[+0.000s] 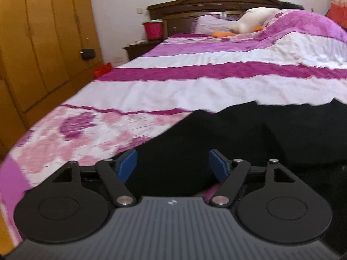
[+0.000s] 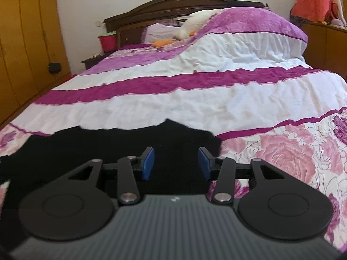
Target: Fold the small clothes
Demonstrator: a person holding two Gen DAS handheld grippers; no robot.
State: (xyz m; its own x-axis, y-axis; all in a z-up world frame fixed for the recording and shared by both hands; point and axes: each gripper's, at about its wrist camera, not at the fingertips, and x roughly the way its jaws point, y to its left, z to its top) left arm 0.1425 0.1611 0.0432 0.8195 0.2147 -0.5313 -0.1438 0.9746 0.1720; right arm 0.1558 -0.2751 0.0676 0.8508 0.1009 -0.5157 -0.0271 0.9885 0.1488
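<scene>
A bedroom with a white wall, a dark wooden headboard (image 2: pixel 184 2) and yellow-brown wardrobe doors (image 1: pixel 39 43) along the left side holds a bed whose cover (image 2: pixel 195 99) runs in white and magenta bands, with pink roses printed at the near end. A red bucket (image 1: pixel 153 29) stands on a nightstand beside the headboard, and a white plush toy (image 2: pixel 195 25) lies near the pillows.

The black garment (image 1: pixel 249 134) lies flat on the near end of the cover, its far edge ragged against the white band. Both views are somewhat blurred.

The left gripper (image 1: pixel 173 165) hangs above the garment with its 2 blue pads (image 1: pixel 128 164) wide apart; nothing is clamped between them, only the dark cloth showing below. The right gripper (image 2: pixel 176 163) is over the garment's right part, near its edge by the roses, its jaws also parted and gripping nothing.
</scene>
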